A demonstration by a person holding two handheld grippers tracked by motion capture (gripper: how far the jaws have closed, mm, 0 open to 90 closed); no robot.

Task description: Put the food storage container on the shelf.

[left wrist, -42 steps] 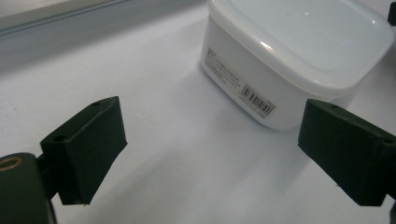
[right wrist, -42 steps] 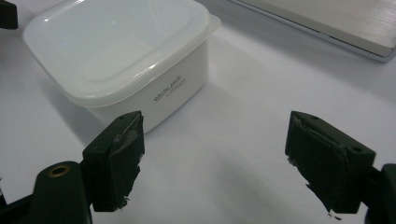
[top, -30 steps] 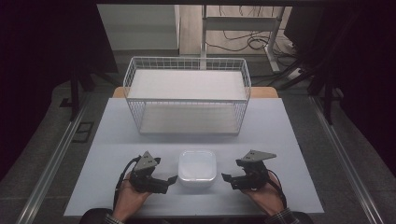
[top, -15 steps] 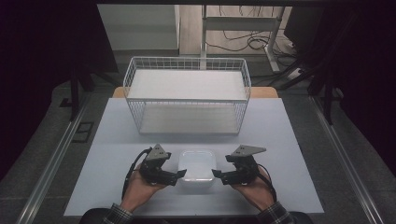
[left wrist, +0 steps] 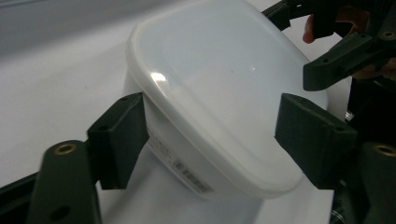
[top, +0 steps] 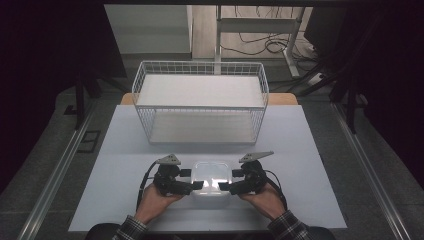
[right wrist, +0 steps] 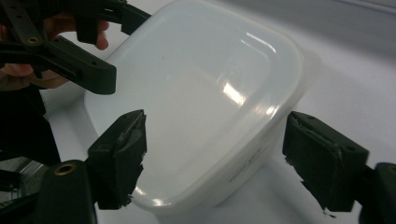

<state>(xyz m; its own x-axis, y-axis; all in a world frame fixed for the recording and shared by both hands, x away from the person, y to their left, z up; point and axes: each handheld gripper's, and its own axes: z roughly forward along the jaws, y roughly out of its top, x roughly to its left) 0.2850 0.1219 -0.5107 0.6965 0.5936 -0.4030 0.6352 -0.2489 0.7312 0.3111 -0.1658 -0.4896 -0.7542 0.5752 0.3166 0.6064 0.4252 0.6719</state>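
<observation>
A white lidded plastic container [top: 211,175] rests on the table near the front edge. My left gripper [top: 191,179] is at its left side and my right gripper [top: 230,180] at its right. In the left gripper view the container [left wrist: 219,93] lies between the jaws of the left gripper [left wrist: 212,126], which have just been closing. One pad is against the wall under the rim; the other overlaps the lid's edge. In the right gripper view the container [right wrist: 201,93] sits between the jaws of the right gripper [right wrist: 215,135], also just closing, with a small gap at one pad.
A white wire basket [top: 200,106] stands on the table [top: 310,150] behind the container, its long side facing me. Metal rails run along both sides of the table. Cables and a desk frame lie on the floor beyond.
Both hands have come inward from either side of the container, and their jaws now straddle it. The container has not moved.
</observation>
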